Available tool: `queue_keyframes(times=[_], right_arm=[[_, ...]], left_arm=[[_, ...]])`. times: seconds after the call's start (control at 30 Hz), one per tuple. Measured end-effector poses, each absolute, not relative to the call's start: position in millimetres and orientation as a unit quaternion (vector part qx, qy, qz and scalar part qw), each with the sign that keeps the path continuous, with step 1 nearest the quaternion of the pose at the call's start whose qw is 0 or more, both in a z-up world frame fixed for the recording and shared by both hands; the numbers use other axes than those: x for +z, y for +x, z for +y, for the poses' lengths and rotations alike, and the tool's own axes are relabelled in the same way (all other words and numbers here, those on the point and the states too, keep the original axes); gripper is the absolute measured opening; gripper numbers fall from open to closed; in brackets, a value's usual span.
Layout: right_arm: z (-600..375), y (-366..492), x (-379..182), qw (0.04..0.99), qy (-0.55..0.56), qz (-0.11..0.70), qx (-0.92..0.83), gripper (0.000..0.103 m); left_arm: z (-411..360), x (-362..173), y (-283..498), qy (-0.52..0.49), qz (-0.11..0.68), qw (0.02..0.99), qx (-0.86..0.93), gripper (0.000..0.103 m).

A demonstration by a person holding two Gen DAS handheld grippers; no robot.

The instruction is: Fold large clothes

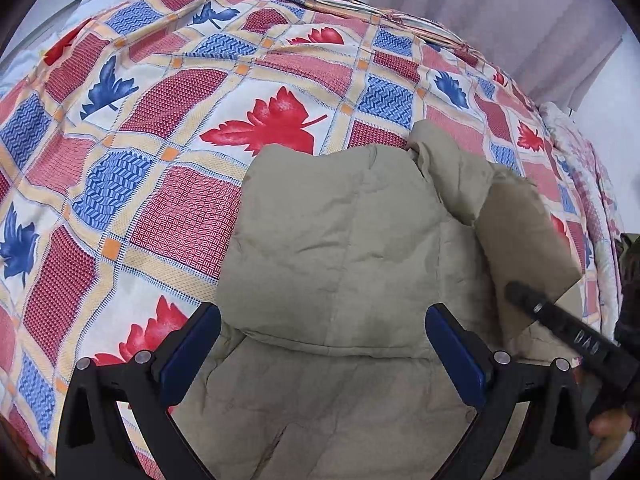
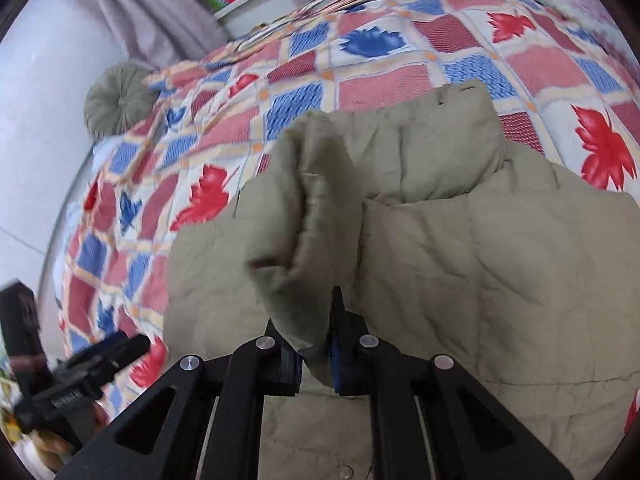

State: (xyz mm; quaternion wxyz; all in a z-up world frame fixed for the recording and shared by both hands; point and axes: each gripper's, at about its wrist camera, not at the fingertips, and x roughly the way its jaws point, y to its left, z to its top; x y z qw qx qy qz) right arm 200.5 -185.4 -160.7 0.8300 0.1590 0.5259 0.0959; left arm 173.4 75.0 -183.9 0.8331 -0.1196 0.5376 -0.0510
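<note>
On patterned bedspread (image 1: 160, 128) — left hand-held gripper (image 1: 322, 354) spread over khaki jacket (image 1: 340, 240); right hand-held gripper (image 2: 314, 354) clamps sleeve edge (image 2: 304, 216).

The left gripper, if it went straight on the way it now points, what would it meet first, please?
Most likely the khaki padded jacket: the left gripper is open with the jacket's puffy fabric directly ahead between its fingers. Depth is unclear, so contact distance cannot be judged.

Soft, even light is filling both views, giving only weak shadows and no glare. The fisheye lens is bending the edges, with dark corners. The right wrist view is looking slightly blurred.
</note>
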Motion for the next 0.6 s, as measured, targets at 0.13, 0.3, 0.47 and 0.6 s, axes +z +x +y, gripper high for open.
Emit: queue_keyframes(times=[0.13, 0.3, 0.47, 0.6], right_arm=[[-157.8, 186.4, -179.4, 0.808, 0.140, 0.558, 0.128, 0.063], [-186.7, 158.6, -180.7, 0.796, 0.181, 0.565, 0.122, 0.063], [-267.5, 122.0, -189.6, 0.780, 0.256, 0.568, 0.062, 0.063], [-327.6, 96.6, -200.6, 0.774, 0.289, 0.563, 0.002, 0.050]], left_arm=[[63.7, -183.5, 176.0, -0.128, 0.537, 0.830, -0.084, 0.102], [32.3, -193.5, 188.5, -0.158, 0.549, 0.808, -0.141, 0.102], [-11.5, -221.1, 213.0, -0.169, 0.571, 0.784, -0.175, 0.102], [-38.4, -243.9, 232.0, -0.164, 0.585, 0.774, -0.178, 0.102]])
